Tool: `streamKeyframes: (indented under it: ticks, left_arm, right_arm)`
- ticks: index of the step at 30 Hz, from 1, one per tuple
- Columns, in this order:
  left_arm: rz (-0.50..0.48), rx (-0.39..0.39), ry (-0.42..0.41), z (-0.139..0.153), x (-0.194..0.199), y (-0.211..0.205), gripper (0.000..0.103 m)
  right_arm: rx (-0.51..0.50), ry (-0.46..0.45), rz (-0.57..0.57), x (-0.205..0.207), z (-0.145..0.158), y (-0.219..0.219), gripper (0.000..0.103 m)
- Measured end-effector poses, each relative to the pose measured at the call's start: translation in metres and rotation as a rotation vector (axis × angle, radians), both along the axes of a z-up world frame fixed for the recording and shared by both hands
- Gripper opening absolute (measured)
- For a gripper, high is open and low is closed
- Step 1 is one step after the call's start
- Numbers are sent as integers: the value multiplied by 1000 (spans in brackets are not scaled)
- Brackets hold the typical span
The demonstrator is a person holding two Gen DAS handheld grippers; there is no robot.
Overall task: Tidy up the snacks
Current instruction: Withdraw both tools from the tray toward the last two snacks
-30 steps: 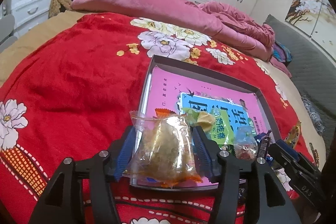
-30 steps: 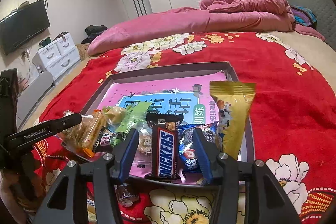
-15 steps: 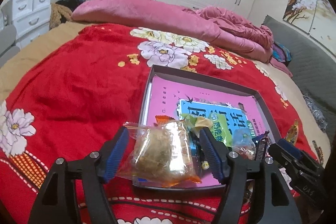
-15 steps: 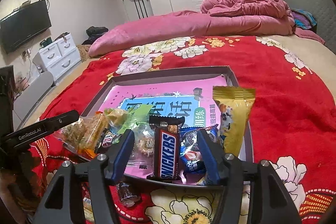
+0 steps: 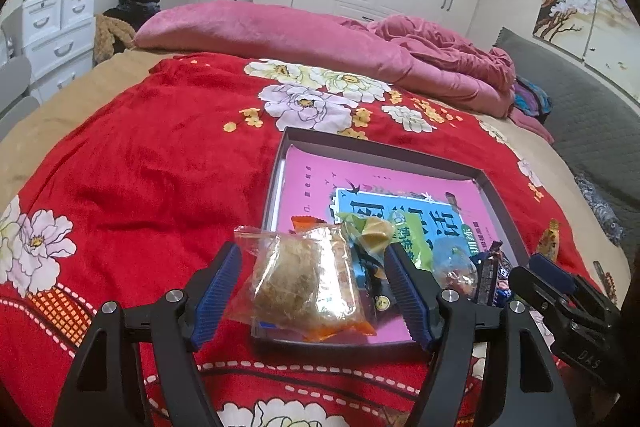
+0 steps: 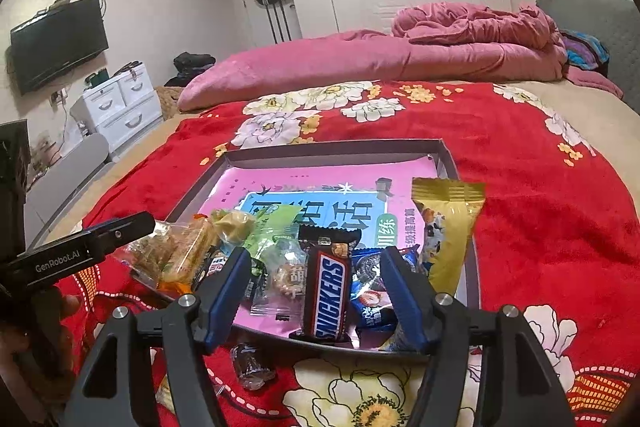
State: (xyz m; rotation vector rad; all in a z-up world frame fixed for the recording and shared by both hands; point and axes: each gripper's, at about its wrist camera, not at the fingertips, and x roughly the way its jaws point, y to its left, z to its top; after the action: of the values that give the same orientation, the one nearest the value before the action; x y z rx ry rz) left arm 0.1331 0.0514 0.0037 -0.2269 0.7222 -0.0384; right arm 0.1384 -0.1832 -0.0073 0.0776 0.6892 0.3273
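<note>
Left gripper (image 5: 314,291): jaws wide, clear of clear-wrapped brown pastry (image 5: 304,283) lying between them on near left edge of grey tray (image 5: 384,147).
Right gripper (image 6: 316,301): jaws opening, pads off Snickers bar (image 6: 328,301) lying between them at tray's near rim.
Blue cookie packet (image 6: 370,291) just right of bar; gold packet (image 6: 446,231) against tray's right wall.
Tray resting on red floral blanket (image 5: 140,167).

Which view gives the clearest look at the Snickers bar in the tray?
The right wrist view: the Snickers bar lies face-up, its name readable, in the tray, centred ahead of the right gripper. The left wrist view shows only a dark wrapper edge at the tray's far right, which may be the bar; no lettering is legible.
</note>
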Motion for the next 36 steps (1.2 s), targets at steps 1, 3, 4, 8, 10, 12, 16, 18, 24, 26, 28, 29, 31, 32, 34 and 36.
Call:
streamKeyframes:
  ticks: [1,3,4,8,10,12,16,18,24,26,28,29,31,32,34,36]
  left_arm:
    - [-1,1,1,0,-1,0,75]
    - [-4,-2,4,0,-3,-1,75]
    - [-6,-4,6,0,-4,-2,75]
    - [-17,-2,5,1,-8,-5,75]
    - [-23,1,5,1,-10,-7,75]
    - [-28,9,6,2,-13,-9,76]
    - [-39,19,13,1,-16,-13,78]
    - [-45,23,14,2,-18,-15,78]
    - [-66,34,34,0,-22,-20,78]
    - [-75,41,36,0,-24,-23,78]
    - [-84,47,38,-1,-25,-26,78]
    - [-88,51,41,-1,-26,-27,78]
    - [-95,55,44,-2,-28,-29,78]
    - [-97,55,46,-2,-28,-30,78]
    - [-102,55,50,-2,-30,-31,78]
    - [-103,55,54,-3,-31,-31,78]
  right_arm:
    - [-1,-2,3,-1,1,0,67]
    - [-4,-7,7,-3,2,1,67]
    - [-6,-10,8,-4,2,1,67]
    - [-13,-13,14,-8,4,2,68]
    - [-15,-13,18,-9,4,2,69]
    - [-22,-16,20,-12,5,3,70]
    - [-23,-17,26,-16,5,3,71]
    - [-22,-15,30,-17,6,3,71]
    - [-23,-15,36,-20,6,2,76]
    - [-19,-15,46,-21,6,3,77]
    - [-20,-14,55,-22,6,4,78]
    - [-21,-12,60,-22,6,4,78]
    - [-20,-11,69,-23,6,5,78]
    - [-19,-11,74,-24,6,6,78]
    - [-19,-11,79,-25,6,7,78]
    - [-17,-10,81,-25,7,7,78]
